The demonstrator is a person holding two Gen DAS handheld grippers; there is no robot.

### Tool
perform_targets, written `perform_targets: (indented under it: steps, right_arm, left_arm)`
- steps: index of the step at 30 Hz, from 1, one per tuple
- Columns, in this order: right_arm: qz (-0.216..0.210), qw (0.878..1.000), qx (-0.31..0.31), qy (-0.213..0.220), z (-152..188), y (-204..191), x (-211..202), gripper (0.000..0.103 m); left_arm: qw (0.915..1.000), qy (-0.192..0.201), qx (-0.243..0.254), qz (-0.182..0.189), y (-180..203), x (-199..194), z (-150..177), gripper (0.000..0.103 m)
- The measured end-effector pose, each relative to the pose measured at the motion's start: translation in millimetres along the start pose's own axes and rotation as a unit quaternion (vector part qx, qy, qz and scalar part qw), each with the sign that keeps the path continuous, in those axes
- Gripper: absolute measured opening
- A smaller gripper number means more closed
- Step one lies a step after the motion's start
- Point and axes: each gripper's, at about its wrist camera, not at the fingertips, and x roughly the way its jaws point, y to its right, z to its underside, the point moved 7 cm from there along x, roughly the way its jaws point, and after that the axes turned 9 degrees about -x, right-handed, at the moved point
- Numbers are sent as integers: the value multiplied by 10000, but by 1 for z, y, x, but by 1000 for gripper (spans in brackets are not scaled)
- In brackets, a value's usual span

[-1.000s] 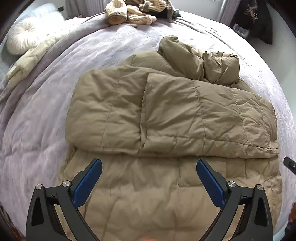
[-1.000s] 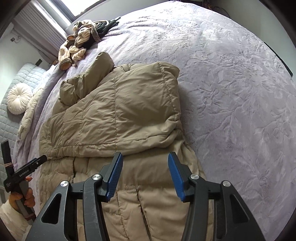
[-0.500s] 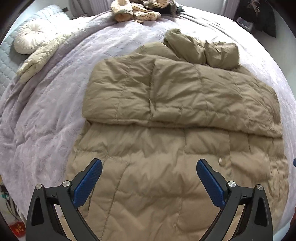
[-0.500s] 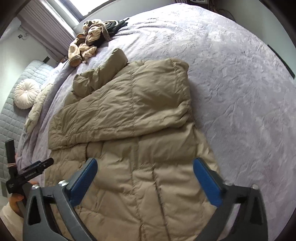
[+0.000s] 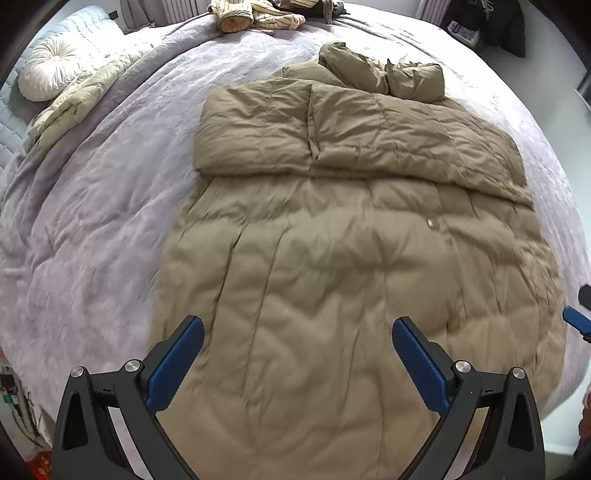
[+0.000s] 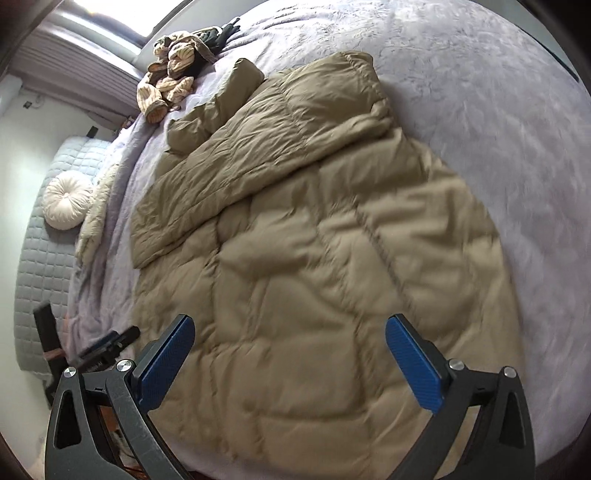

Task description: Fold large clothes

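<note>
The tan coat (image 5: 332, 258) lies on the bed (image 5: 92, 221), its top folded down. Left fingers (image 5: 297, 363) and right fingers (image 6: 288, 358) are spread wide above it, holding nothing.

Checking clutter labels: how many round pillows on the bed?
1: a round cream tufted cushion at the far-left head of the grey-quilted bed. More may be hidden outside both views.

One khaki puffer coat (image 5: 332, 295) lies on one bed (image 5: 92, 221), with one round cushion (image 5: 48, 74), one heap of striped clothes (image 5: 258, 16), and two grippers: left gripper (image 5: 295, 365), right gripper (image 6: 288, 362).
</note>
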Motion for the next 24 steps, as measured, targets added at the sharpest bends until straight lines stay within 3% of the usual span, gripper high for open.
perform_targets:
  steps: [10,15,24]
  right_arm:
    - [-266,9965,779,-109,59,-18,-24,103]
    - [-209,9940,1058,-176,86,-19,-33,103]
    - [-283,9822,1838,-267,135,-12,-43,103]
  left_arm:
    - [9991,-402,70,-125,-34,-29,55,102]
    - [9988,-484,53,91,-43,-44,80,102]
    - [9941,-804,-538,480,-87,-50,116,102]
